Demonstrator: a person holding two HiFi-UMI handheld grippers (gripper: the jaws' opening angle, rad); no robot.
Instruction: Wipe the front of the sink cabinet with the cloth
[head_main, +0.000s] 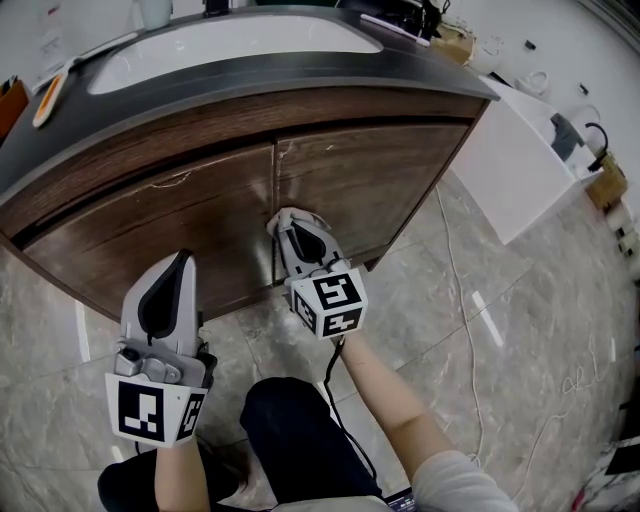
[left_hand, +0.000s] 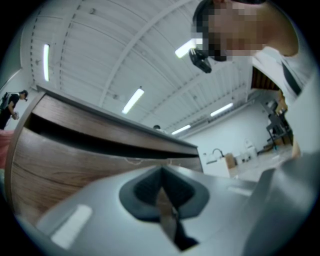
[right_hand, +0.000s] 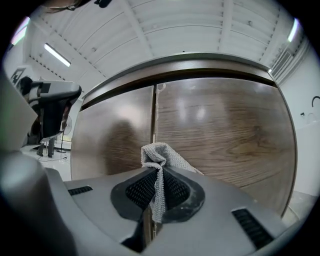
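Note:
The sink cabinet has two dark wood doors (head_main: 370, 180) under a grey counter. My right gripper (head_main: 290, 228) is shut on a grey knitted cloth (right_hand: 159, 156), whose bunched end pokes out past the jaws. Its tip sits against the lower cabinet front, by the seam between the doors (right_hand: 153, 120). In the head view only a pale edge of the cloth (head_main: 277, 217) shows. My left gripper (head_main: 178, 268) is shut with nothing in it, held low in front of the left door (head_main: 150, 220), pointing up at the cabinet (left_hand: 65, 165).
A white basin (head_main: 230, 45) is set in the counter, with small items along its back edge. A white box-like unit (head_main: 520, 160) stands to the right of the cabinet. Cables (head_main: 455, 290) trail over the marble-look floor. My knee (head_main: 300, 430) is below the grippers.

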